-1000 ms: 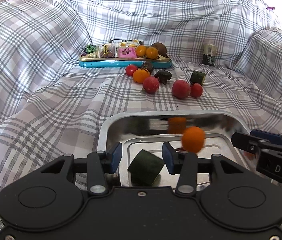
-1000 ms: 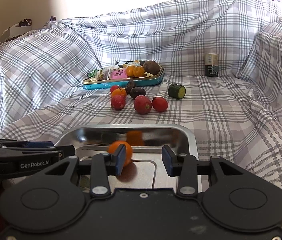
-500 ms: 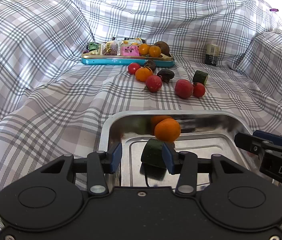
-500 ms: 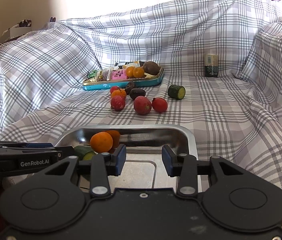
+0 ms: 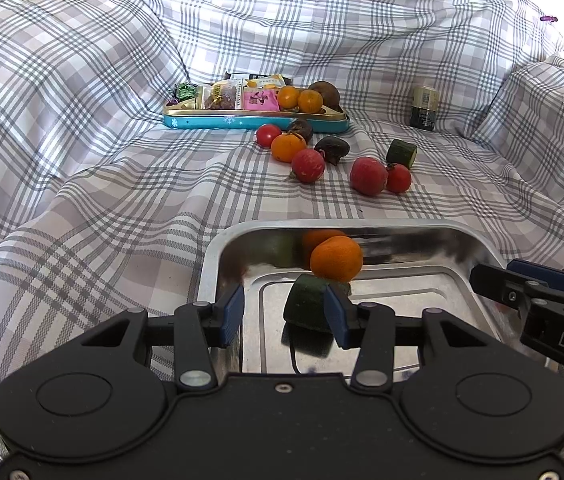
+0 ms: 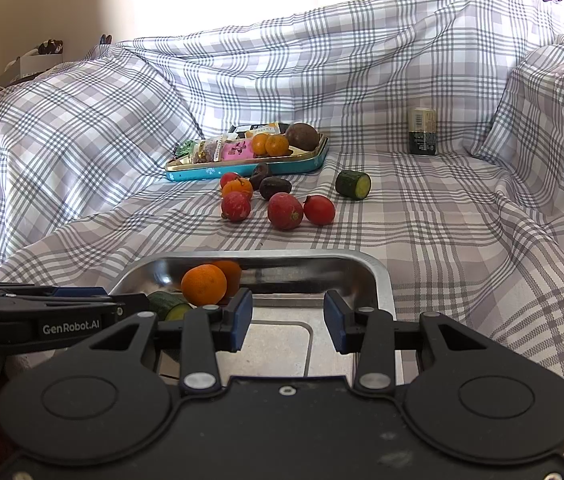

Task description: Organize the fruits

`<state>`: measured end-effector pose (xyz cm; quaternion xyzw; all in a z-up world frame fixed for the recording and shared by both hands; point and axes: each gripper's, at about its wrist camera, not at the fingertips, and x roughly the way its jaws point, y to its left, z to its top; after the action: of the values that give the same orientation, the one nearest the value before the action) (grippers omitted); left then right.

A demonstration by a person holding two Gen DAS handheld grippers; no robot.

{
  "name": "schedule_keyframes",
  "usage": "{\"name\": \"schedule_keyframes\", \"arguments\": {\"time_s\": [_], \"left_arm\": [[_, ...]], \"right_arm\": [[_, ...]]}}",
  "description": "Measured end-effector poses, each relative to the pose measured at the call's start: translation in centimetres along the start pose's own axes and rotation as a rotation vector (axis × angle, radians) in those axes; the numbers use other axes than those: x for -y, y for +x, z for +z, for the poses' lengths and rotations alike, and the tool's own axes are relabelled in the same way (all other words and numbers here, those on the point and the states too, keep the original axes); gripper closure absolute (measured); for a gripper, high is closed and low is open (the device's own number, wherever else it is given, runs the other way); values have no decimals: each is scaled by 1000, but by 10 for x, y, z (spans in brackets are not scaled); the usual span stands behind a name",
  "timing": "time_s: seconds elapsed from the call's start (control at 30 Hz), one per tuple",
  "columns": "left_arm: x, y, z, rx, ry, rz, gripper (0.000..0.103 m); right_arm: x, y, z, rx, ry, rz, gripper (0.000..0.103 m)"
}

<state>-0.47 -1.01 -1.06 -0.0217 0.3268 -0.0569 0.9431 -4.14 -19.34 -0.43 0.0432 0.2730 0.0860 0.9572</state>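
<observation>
left tongs (image 5: 284, 316): jaws stand wide over the near end of the steel tray, nothing gripped; the cucumber piece in the tray shows just behind the right pad, whether it touches cannot be told.
right tongs (image 6: 288, 322): jaws apart with nothing between them, over the tray's near right part.
steel tray (image 5: 211, 256): on the plaid-covered sofa seat, at its near edge.
orange in tray (image 5: 336, 259): against the tray's far wall, touching the cucumber piece (image 5: 306, 303) in front of it; its reflection shows in the wall.
loose fruits: a cluster toward the back of the seat, well apart from the tray: orange (image 5: 288, 147), small tomato (image 5: 268, 135), two red round fruits (image 5: 308, 165) (image 5: 368, 175), tomato (image 5: 398, 178) touching the second, two dark fruits (image 5: 332, 149) (image 5: 301, 128), cut cucumber end (image 5: 401, 153).
blue tin tray (image 5: 255, 123): at the back of the seat, holding snack packets, two oranges (image 5: 300, 99) and a brown fruit (image 5: 326, 93).
small can (image 5: 424, 107): upright at the seat's back right.
</observation>
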Motion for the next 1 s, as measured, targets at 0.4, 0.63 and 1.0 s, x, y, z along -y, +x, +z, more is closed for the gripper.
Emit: {"name": "schedule_keyframes", "arguments": {"time_s": [0.4,0.63,1.0], "left_arm": [[0,0,0,-2,1,1,50],[0,0,-1,-1,4,2,50],[3,-2,0,5,20,9,50]], "right_arm": [[0,0,0,1,0,-1,61],[-1,0,0,1,0,-1,61],[0,-1,1,3,-7,-4,61]]}}
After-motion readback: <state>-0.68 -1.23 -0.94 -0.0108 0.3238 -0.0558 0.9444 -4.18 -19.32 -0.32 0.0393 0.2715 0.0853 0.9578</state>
